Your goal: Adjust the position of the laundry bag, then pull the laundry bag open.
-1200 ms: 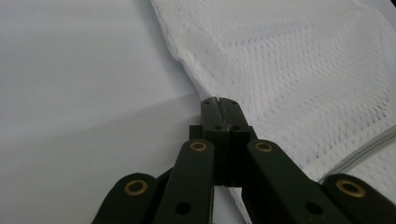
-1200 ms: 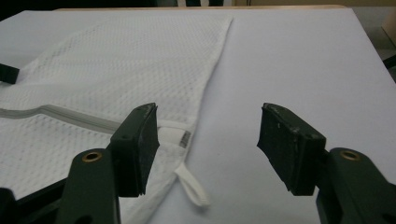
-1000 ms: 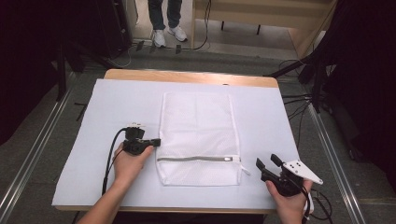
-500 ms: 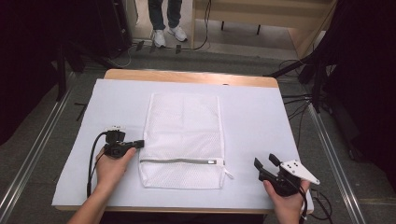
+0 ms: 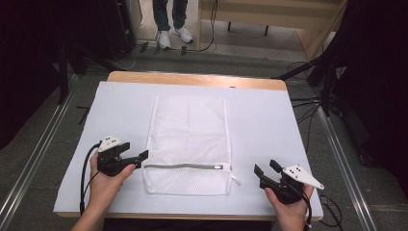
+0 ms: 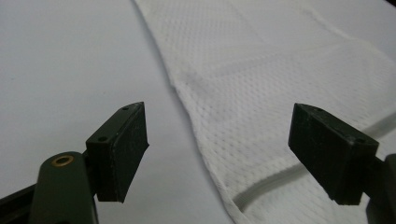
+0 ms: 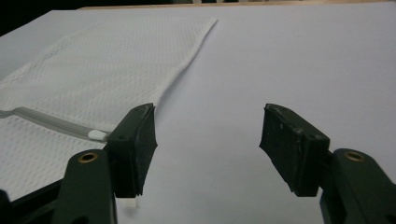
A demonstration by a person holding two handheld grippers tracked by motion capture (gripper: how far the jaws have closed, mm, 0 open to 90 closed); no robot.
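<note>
On the white-covered counter (image 5: pixel 269 120), a white mesh laundry bag (image 5: pixel 190 139) lies flat at centre, grey zipper (image 5: pixel 185 166) toward the near edge. Left tongs (image 5: pixel 142 155) have just been opening; the jaws stand wide, empty, at the bag's left edge. Right tongs (image 5: pixel 264 169) stand open, empty, right of the zipper pull (image 7: pixel 98 135). No label or writing is legible; the bag's contents cannot be made out.

Left gripper (image 5: pixel 140 155) has just been opening with nothing between its jaws, right gripper (image 5: pixel 263 168) sits open too, both hands low.
</note>
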